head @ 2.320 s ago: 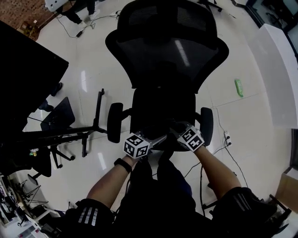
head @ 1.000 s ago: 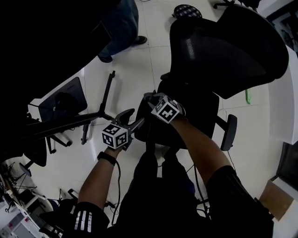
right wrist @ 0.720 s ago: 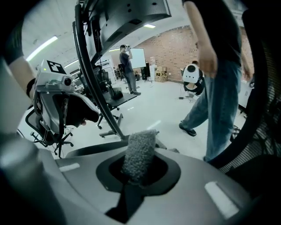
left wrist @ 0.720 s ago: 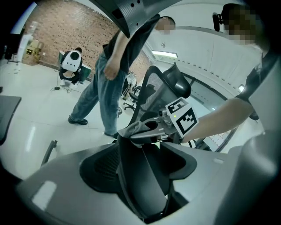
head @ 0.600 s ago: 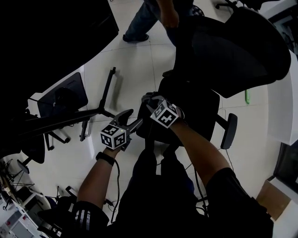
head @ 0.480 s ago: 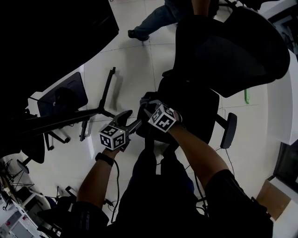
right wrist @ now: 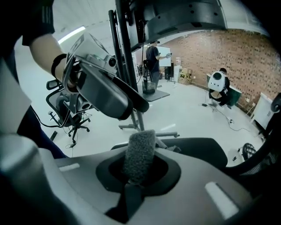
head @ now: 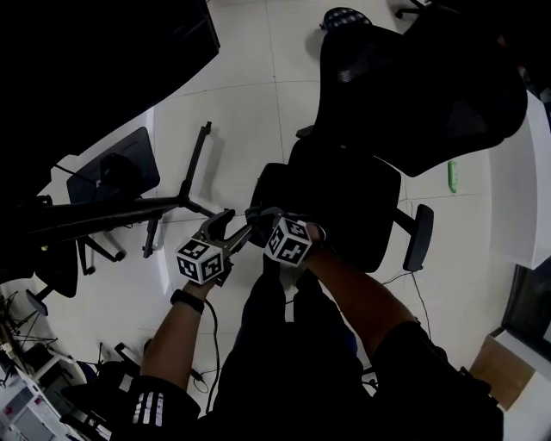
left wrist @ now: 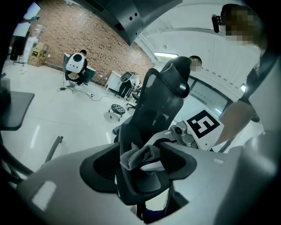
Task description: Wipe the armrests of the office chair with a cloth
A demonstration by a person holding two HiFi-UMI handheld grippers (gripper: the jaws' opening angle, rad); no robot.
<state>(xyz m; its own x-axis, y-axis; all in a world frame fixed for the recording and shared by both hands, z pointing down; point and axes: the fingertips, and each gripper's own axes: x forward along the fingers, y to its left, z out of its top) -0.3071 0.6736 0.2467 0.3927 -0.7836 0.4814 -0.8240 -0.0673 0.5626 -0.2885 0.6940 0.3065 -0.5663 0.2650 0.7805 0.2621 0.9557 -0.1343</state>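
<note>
The black office chair [head: 413, 86] stands turned, its back to the upper right. My left gripper [head: 225, 232] is shut on the chair's left armrest [left wrist: 140, 186], whose dark pad fills the space between its jaws [left wrist: 138, 166]. My right gripper [head: 263, 217] is shut on a grey cloth [right wrist: 139, 151], which stands upright between its jaws [right wrist: 138, 172]. The cloth [left wrist: 138, 156] rests on top of that armrest pad [right wrist: 109, 97], close to the left gripper [right wrist: 85, 79]. The other armrest [head: 419, 237] is free at the right.
A black stand with legs [head: 172, 207] lies on the white floor at the left, beside a dark desk [head: 86, 69]. A white counter [head: 527, 198] runs along the right, with a green object [head: 451, 175] on the floor near it. A small stool [head: 344, 15] stands behind the chair.
Both grippers have gone from the seat front to the left armrest and since drifted left and lower in the head view. The person walking behind the chair has left the view.
</note>
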